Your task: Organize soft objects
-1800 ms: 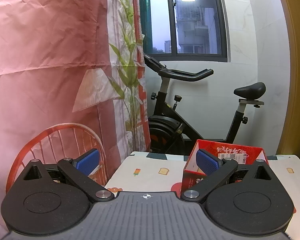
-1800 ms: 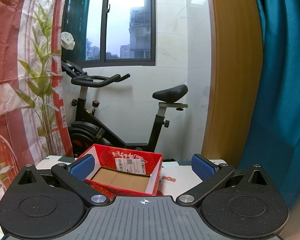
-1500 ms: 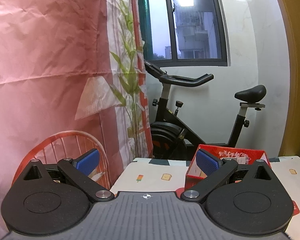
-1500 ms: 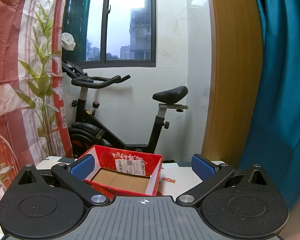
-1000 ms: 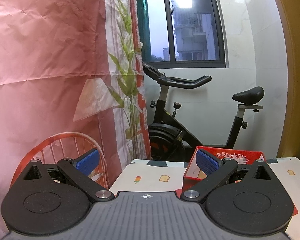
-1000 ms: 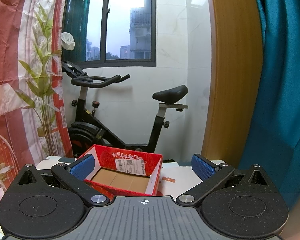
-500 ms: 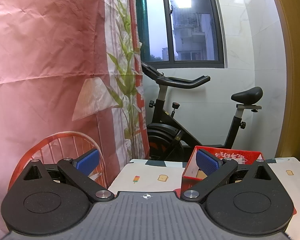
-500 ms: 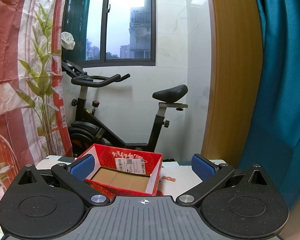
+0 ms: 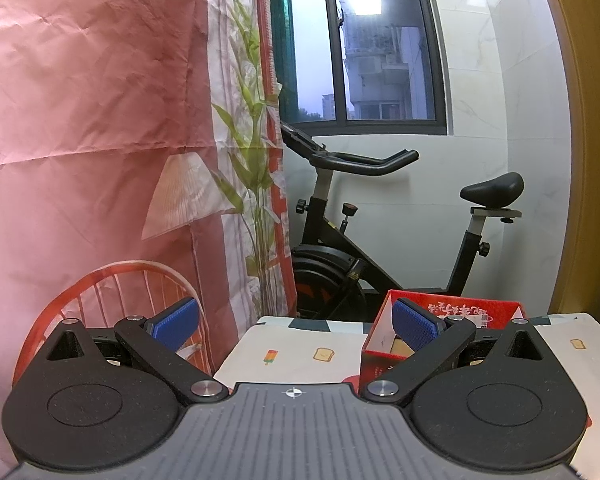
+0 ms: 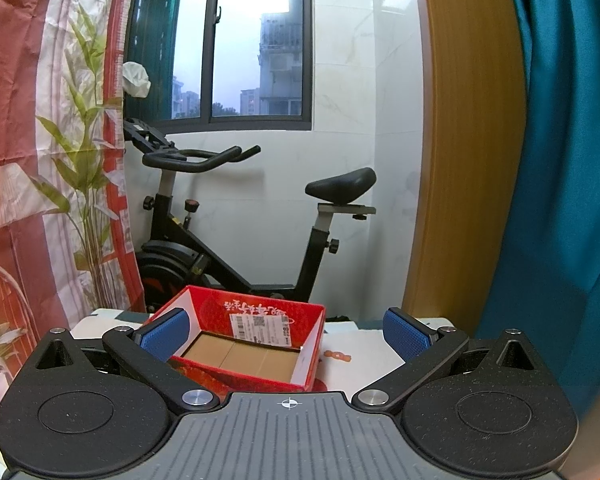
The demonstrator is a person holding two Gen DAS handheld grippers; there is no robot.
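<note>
1. Red cardboard makes up the open box (image 9: 452,320) seen from the left wrist. It stands on the patterned tablecloth (image 9: 300,344), partly behind the right-hand blue pad. The left gripper (image 9: 296,324) is spread wide and holds nothing; its pads (image 9: 174,322) touch nothing I can make out. An exercise bike (image 9: 360,240) stands beyond the table's far edge.

2. From the right wrist, the same red box (image 10: 256,340) sits just ahead, its brown floor bare and a white label on its inner far wall. The right gripper (image 10: 286,334) is likewise released, fingers far apart, gripping nothing; whether the left pad (image 10: 162,334) touches the near corner of the box or only overlaps it in view, I cannot tell.

3. No soft object shows in either view, so where they lie is unknown. Judged from the task alone, such things should be light and yielding, likely to sag or bunch. A pinch across a thick middle fold would probably hold best. The box looks like the place for them.
</note>
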